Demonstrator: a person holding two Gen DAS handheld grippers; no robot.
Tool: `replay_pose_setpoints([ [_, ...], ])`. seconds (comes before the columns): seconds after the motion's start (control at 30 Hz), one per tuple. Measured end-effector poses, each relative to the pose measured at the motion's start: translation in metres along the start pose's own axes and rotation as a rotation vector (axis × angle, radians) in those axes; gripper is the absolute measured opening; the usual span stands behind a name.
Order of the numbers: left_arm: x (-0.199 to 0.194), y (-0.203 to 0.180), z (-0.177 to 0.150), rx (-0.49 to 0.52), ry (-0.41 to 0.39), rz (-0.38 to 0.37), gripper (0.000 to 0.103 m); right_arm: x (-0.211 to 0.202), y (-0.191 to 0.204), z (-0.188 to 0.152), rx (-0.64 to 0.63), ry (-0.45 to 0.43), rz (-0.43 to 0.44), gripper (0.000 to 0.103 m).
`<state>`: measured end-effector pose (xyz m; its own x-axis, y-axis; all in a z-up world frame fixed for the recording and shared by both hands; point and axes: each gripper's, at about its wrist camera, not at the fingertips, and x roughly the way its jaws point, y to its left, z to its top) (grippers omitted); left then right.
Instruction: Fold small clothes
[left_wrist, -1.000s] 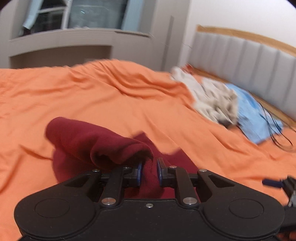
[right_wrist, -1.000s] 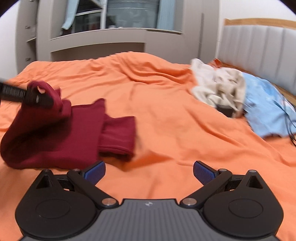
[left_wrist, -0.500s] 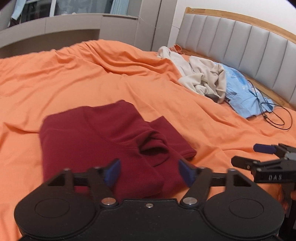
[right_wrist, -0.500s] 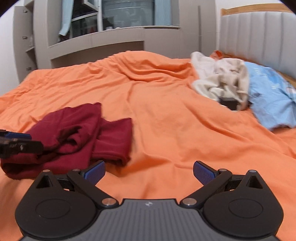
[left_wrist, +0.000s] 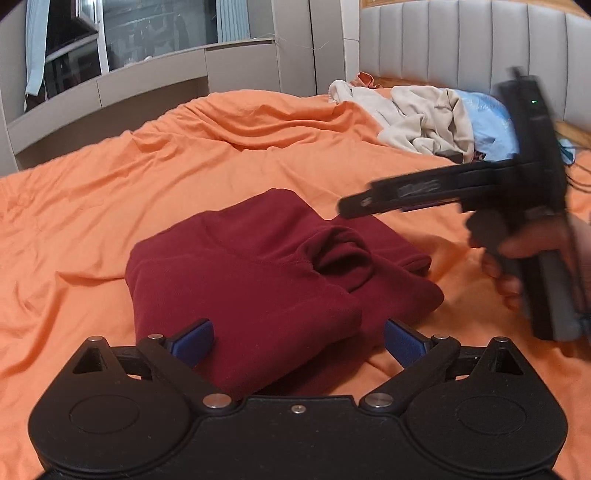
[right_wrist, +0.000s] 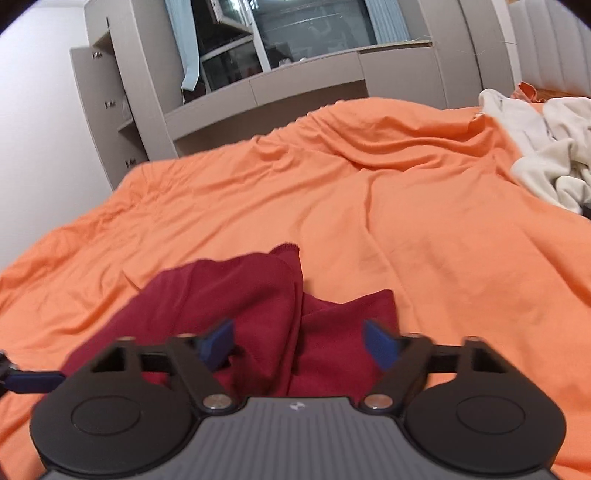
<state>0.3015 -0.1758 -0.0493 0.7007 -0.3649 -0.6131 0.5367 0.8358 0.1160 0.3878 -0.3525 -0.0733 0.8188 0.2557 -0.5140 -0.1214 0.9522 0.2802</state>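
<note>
Through my left wrist camera, my left gripper (left_wrist: 297, 338) has its blue-padded fingers (left_wrist: 192, 341) spread wide, holding nothing. The dark red fleece garment (left_wrist: 258, 273) lies folded into a rough rectangle on the orange bed sheet (left_wrist: 92, 199); its near edge reaches down between my spread fingers, though I cannot tell whether the pads touch the cloth. A rolled cuff or collar bunches up on top of the garment toward 1 o'clock from its centre. At 3 o'clock my right gripper (left_wrist: 345, 206) shows side on (blurred), its black fingers pointing toward 9 o'clock above the garment's far right corner, with my right hand (left_wrist: 517, 258) wrapped around its handle. Up at 1 o'clock a crumpled cream garment (left_wrist: 417, 114) lies beside a light blue cloth (left_wrist: 491, 125), in front of the grey padded headboard (left_wrist: 461, 44). A grey cabinet wall (left_wrist: 166, 77) runs across 11 o'clock.

Through my right wrist camera, the right gripper (right_wrist: 299, 343) also has its fingers (right_wrist: 380, 347) spread apart, gripping nothing. The dark red fleece garment (right_wrist: 229, 299) sits just ahead of them at 6 o'clock, a fold ridge running up between the two pads. A blue pad of the left gripper (right_wrist: 33, 380) pokes in at 8 o'clock. The orange bed sheet (right_wrist: 406, 221) fills the middle, and the crumpled cream garment (right_wrist: 546, 155) sits at 2 o'clock.
</note>
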Motion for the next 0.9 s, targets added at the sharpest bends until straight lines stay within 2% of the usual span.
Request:
replay_pose_setpoints([
  [0.13,-0.001,-0.002,-0.001,0.023,-0.014,0.01,0.087,0.017,-0.003,-0.001,0.025,0.015,0.031,0.047],
  [0.3,-0.001,0.0,0.0,-0.003,-0.019,-0.019,0.068,0.029,-0.004,0.001,0.059,0.04,0.086,0.04],
  [0.37,0.001,0.001,0.0,-0.011,-0.013,-0.028,0.059,0.033,-0.002,-0.001,0.053,0.053,0.093,0.028],
  [0.47,0.002,0.001,0.001,-0.03,-0.01,-0.045,0.049,0.033,0.0,-0.003,0.059,0.054,0.086,0.017],
  [0.57,0.002,-0.001,0.002,-0.035,-0.007,-0.054,0.038,0.029,0.0,-0.002,0.065,0.037,0.081,0.01],
  [0.73,0.004,-0.002,0.004,-0.036,-0.012,-0.055,0.017,0.018,0.002,0.0,0.071,-0.004,0.076,0.006],
  [0.9,-0.004,0.0,0.009,-0.07,-0.058,-0.058,0.015,-0.004,0.0,0.011,0.093,-0.072,0.091,0.006],
])
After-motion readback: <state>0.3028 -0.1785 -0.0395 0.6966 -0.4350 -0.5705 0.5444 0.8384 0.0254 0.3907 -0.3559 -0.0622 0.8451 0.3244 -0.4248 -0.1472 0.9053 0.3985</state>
